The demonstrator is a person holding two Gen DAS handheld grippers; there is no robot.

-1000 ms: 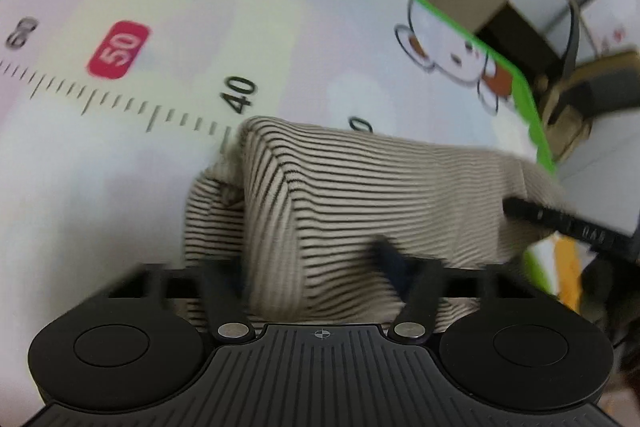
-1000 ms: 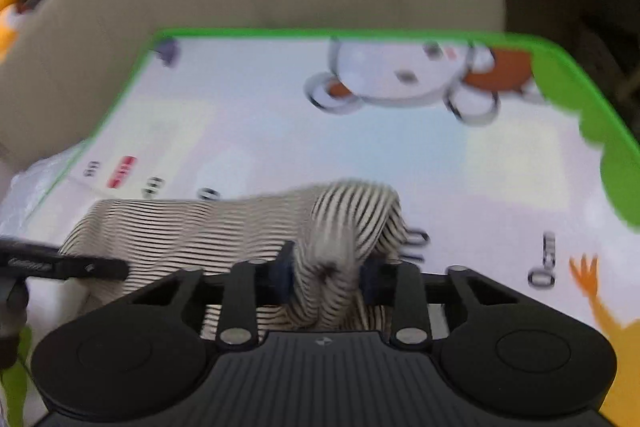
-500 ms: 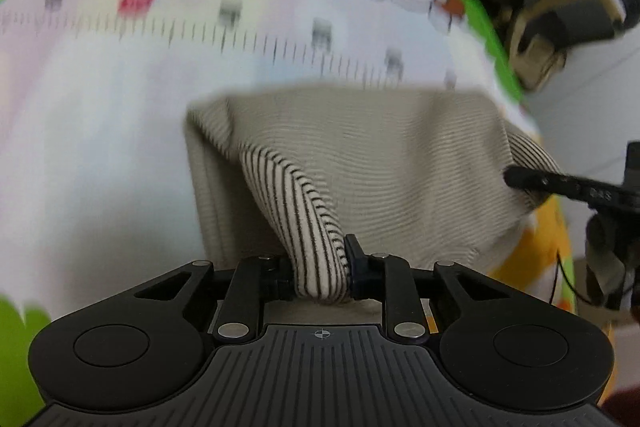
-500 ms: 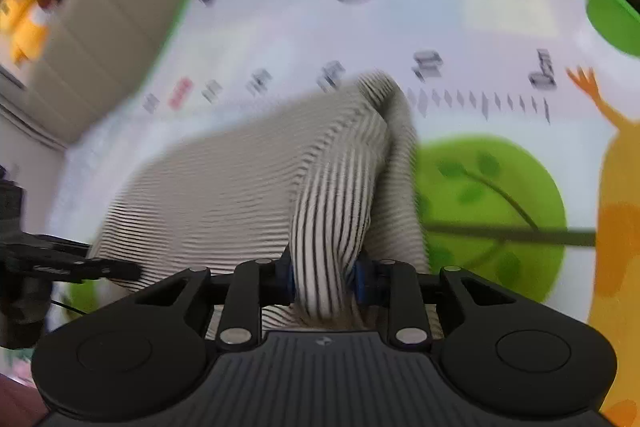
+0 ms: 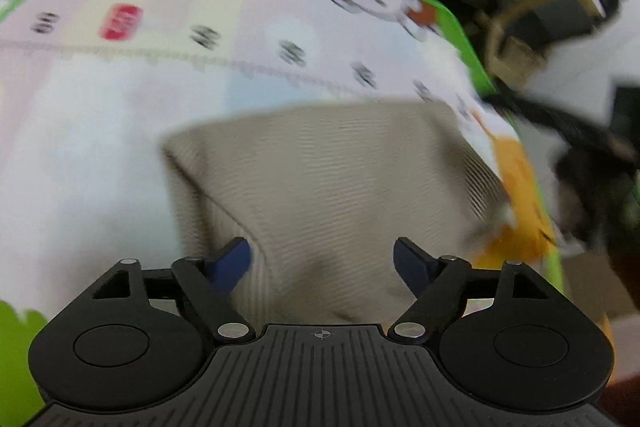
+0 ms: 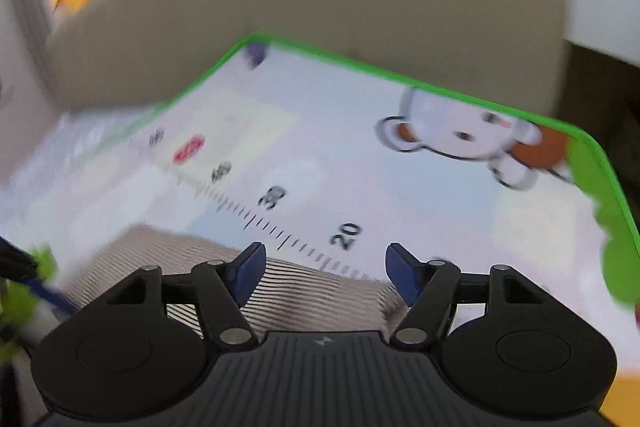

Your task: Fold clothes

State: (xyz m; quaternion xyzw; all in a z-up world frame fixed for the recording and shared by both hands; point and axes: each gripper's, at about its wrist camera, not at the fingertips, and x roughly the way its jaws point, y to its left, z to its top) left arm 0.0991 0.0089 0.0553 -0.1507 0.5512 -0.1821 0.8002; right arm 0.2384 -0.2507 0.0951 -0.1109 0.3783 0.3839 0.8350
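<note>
Both tools let go of the folded striped cloth on the play mat.

In the left wrist view, the left tool [image 5: 322,259] is opening, its blue tips wide apart and off the striped cloth [image 5: 332,187]. The cloth lies in the middle of the frame on the play mat [image 5: 100,155], its long side running left to right. In the right wrist view, the right tool [image 6: 325,273] is opening too, above the cloth's right end. Half a second ago both pinched a fold; now neither does.

play mat [image 6: 360,163] ruler print: "30", "20" readable.
</note>
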